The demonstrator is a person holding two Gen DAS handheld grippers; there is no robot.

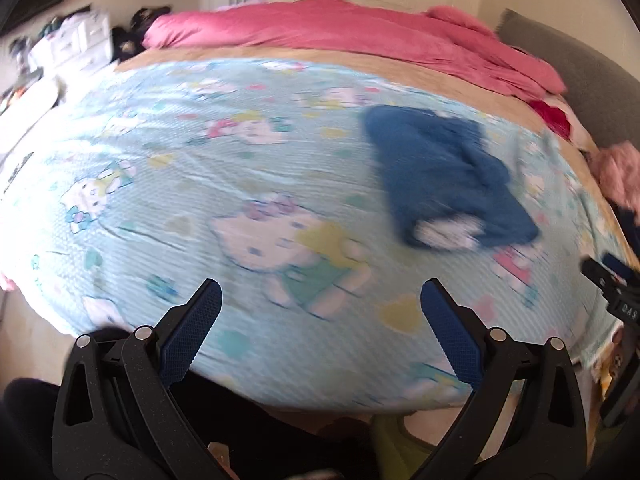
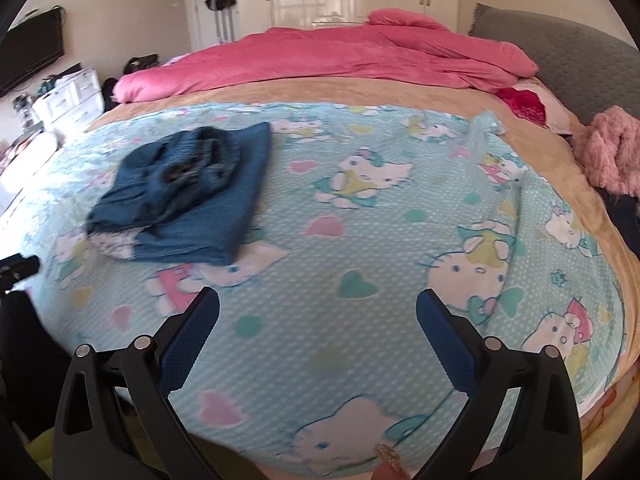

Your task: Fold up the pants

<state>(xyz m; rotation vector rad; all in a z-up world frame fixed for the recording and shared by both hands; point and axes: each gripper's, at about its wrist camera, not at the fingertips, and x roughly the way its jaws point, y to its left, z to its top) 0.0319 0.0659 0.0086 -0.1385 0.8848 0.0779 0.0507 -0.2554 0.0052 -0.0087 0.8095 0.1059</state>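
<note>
Blue denim pants (image 1: 448, 176) lie folded in a compact bundle on the light blue cartoon-cat sheet (image 1: 200, 168); the left wrist view is blurred. In the right wrist view the pants (image 2: 188, 196) sit left of centre, waistband on top and a bit of white lining at the near left corner. My left gripper (image 1: 320, 292) is open and empty above the sheet, well short of the pants. My right gripper (image 2: 318, 300) is open and empty, to the right of and nearer than the pants. The other gripper's tip shows at each view's edge (image 1: 612, 280).
A pink duvet (image 2: 320, 60) is bunched along the far side of the bed. A grey headboard (image 2: 560, 52) is at the right, with a pink fluffy item (image 2: 608, 156) and red cloth (image 2: 520, 104) near it. White drawers (image 2: 68, 96) and a TV (image 2: 32, 56) stand left.
</note>
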